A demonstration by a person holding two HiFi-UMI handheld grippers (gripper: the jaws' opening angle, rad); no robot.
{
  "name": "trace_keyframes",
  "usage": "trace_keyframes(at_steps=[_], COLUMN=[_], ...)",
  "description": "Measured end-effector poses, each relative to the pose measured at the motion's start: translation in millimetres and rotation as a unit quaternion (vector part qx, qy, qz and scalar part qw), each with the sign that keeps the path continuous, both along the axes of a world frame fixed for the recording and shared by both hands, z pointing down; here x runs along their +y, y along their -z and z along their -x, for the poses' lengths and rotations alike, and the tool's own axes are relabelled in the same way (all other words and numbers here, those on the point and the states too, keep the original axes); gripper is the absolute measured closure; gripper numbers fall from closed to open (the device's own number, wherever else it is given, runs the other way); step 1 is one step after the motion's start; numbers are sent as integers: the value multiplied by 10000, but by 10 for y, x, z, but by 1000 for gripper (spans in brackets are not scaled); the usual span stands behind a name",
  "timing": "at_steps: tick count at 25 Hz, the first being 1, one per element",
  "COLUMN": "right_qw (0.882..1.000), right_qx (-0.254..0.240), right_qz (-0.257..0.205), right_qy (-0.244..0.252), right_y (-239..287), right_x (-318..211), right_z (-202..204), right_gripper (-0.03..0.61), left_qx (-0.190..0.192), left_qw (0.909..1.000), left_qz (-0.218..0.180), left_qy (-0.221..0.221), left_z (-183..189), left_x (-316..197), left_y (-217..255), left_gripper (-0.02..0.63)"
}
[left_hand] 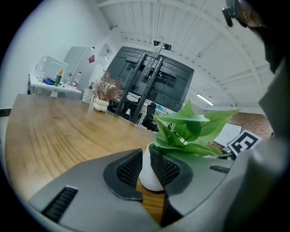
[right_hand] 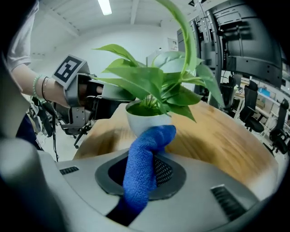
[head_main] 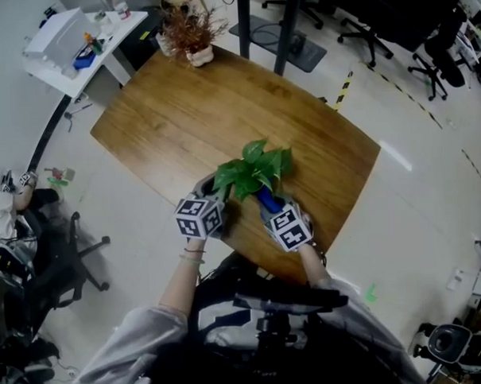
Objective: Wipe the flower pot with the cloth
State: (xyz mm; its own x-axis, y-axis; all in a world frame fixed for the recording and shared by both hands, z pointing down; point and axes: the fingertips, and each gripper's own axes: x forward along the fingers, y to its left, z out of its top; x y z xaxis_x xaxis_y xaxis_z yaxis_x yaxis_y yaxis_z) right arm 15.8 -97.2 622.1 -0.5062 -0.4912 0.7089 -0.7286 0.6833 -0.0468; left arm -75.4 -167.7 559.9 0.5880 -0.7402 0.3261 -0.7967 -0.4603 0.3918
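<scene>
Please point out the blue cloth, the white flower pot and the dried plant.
blue cloth (right_hand: 141, 172), right gripper view, middle of the roll.
white flower pot (left_hand: 147, 175), left gripper view, side wall.
dried plant (head_main: 189, 26), head view, brown twigs.

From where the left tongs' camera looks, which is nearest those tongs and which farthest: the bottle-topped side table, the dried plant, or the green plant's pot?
1. The flower pot, right at the left tongs' tips.
2. The dried plant, far end of the wooden table, left.
3. The white side table, beyond it, far left.
</scene>
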Motion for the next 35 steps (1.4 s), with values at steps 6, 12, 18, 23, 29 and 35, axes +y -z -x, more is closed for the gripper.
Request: trace_keyframes(at_steps=[6, 12, 18, 23, 29, 35], right_qw=[9998, 9997, 9988, 9980, 9985, 9980], right_qx=[-62, -124, -100, -287, -145, -135], right_qz=[163, 48, -331, -554, -425, -309], right_qy=[134, -205, -341, 77, 311, 527], right_y=[-90, -24, 113, 231, 86, 21], right_x=[87, 41, -219, -339, -201, -69], right_z=[151, -103, -369, -214, -42, 199], right_gripper=[511, 509, 511, 509, 509, 509], left_qx=[-29, -60, -104, -147, -114, -242], left_qw=[10000, 9996, 9996, 9995, 9996, 9992], left_qz=[-79, -83, 221, 251, 253, 291], left_qy=[-19, 248, 119, 88, -7, -159], left_z=[24, 124, 45, -5, 15, 45], left_x=[-170, 3, 317, 289, 145, -19], left_y=[-2, -16, -239, -308, -356, -419], left_gripper=[558, 558, 558, 558, 558, 558])
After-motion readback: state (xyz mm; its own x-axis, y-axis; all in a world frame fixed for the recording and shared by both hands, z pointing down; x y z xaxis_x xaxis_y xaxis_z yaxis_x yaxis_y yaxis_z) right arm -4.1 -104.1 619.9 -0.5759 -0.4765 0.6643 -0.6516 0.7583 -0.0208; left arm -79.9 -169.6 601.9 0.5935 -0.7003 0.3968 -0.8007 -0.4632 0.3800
